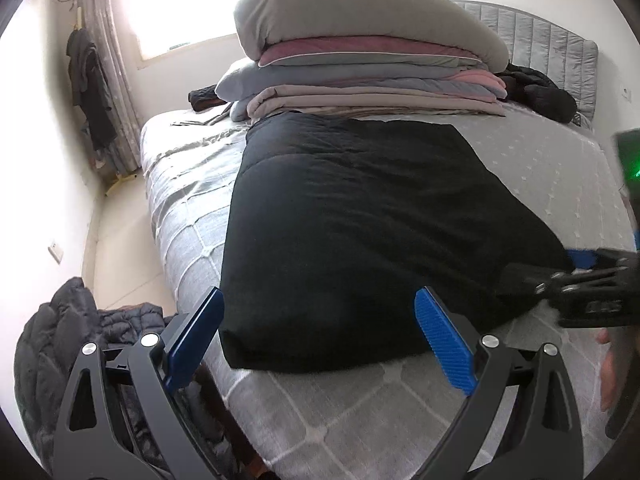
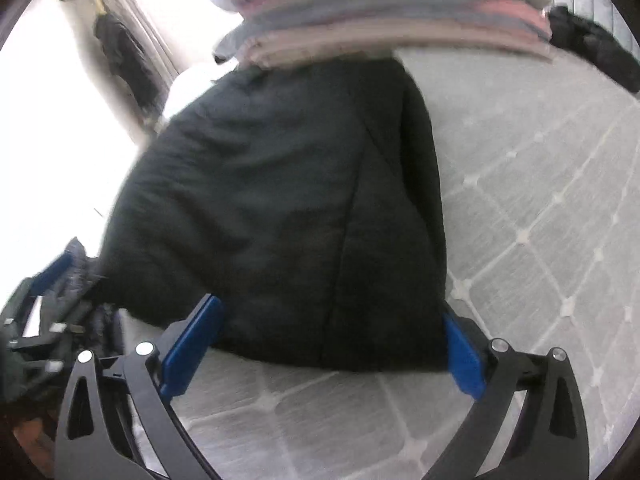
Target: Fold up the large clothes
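From the left wrist camera, the left gripper (image 1: 318,340) hangs over the near edge of the bed (image 1: 352,412), its two blue pads spread wide with nothing between them. The black garment (image 1: 360,232) lies folded into a thick, roughly rectangular slab on the grey quilted mattress cover, its near edge just beyond the open pads and not touched by them. Behind the garment rises a stack of folded bedding (image 1: 360,68) (grey, pink and beige layers topped by a plump grey pillow), and a second dark garment (image 1: 540,94) lies beside the stack near the padded headboard (image 1: 552,32). At the right edge of this view the right gripper (image 1: 584,268) reaches in at the garment's right corner; it is blurred, and whether it touches the cloth cannot be told from here. On the floor to the left sits a dark puffer jacket (image 1: 60,328), and dark clothes hang on the wall (image 1: 90,92) next to the curtain (image 1: 108,60).

The right wrist camera is smeared by motion. Its own pads stand wide apart, one on each side of the near right corner of the black garment, which bulges between them; they seem to straddle the cloth rather than pinch it. The bare mattress cover fills the right and lower part of the view. At the far left the left gripper (image 2: 44,300) shows as a blur beside the puffer jacket (image 2: 80,264). The bedding stack (image 2: 380,12) runs across the top.
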`<state>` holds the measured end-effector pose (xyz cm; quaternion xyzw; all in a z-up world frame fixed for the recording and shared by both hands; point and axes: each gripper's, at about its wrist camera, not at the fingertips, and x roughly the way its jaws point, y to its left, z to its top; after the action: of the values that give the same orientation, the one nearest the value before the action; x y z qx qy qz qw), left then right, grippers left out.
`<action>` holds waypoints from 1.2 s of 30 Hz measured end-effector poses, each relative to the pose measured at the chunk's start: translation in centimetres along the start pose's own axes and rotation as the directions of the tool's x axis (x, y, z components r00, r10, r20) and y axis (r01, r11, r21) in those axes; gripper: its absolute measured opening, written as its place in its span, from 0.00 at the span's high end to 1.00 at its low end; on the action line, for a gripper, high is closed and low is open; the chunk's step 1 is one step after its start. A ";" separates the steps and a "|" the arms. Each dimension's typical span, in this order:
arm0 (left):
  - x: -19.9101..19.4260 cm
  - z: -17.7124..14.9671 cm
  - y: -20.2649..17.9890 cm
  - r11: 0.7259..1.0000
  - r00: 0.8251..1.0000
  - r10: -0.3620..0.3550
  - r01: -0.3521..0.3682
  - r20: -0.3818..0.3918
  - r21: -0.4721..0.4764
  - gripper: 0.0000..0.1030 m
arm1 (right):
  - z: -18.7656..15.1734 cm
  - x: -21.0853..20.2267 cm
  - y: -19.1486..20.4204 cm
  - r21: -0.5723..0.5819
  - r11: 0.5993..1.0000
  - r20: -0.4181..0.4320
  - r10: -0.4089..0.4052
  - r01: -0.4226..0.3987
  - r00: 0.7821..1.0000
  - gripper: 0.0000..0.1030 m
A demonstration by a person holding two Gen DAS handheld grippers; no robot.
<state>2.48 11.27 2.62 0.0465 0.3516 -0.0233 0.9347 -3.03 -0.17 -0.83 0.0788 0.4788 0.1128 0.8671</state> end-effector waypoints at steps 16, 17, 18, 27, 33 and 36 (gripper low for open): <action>-3.0 -1.5 -1.8 0.999 0.999 -0.028 0.029 0.040 -0.033 0.09 | -6.2 -4.4 1.4 -0.001 0.998 0.159 -0.064 0.065 0.985 0.06; -3.1 -1.5 -1.8 0.999 0.999 -0.028 0.030 0.040 -0.037 0.09 | -6.1 -4.5 1.7 -0.014 0.998 0.160 -0.066 0.069 0.985 0.06; -3.1 -1.5 -1.8 0.999 0.999 -0.026 0.028 0.038 -0.041 0.09 | -6.0 -4.6 1.8 -0.017 0.997 0.161 -0.073 0.077 0.984 0.06; -3.5 -1.1 -1.3 0.997 0.999 0.012 -0.009 0.031 -0.080 0.08 | -4.6 -5.4 1.8 -0.026 0.989 0.194 -0.136 0.143 0.971 0.06; -3.9 -1.1 -1.1 0.997 0.999 -0.001 0.004 0.043 -0.077 0.08 | -3.7 -6.3 2.4 -0.021 0.988 0.217 -0.146 0.154 0.965 0.06; -4.2 -1.1 -0.8 0.997 0.999 -0.003 0.007 0.045 -0.081 0.08 | -3.6 -6.5 2.5 -0.005 0.988 0.207 -0.150 0.154 0.967 0.06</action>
<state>-1.43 10.59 4.48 0.0073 0.3312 -0.0124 0.9434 -9.81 0.61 3.18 0.0438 0.3898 0.0423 0.9189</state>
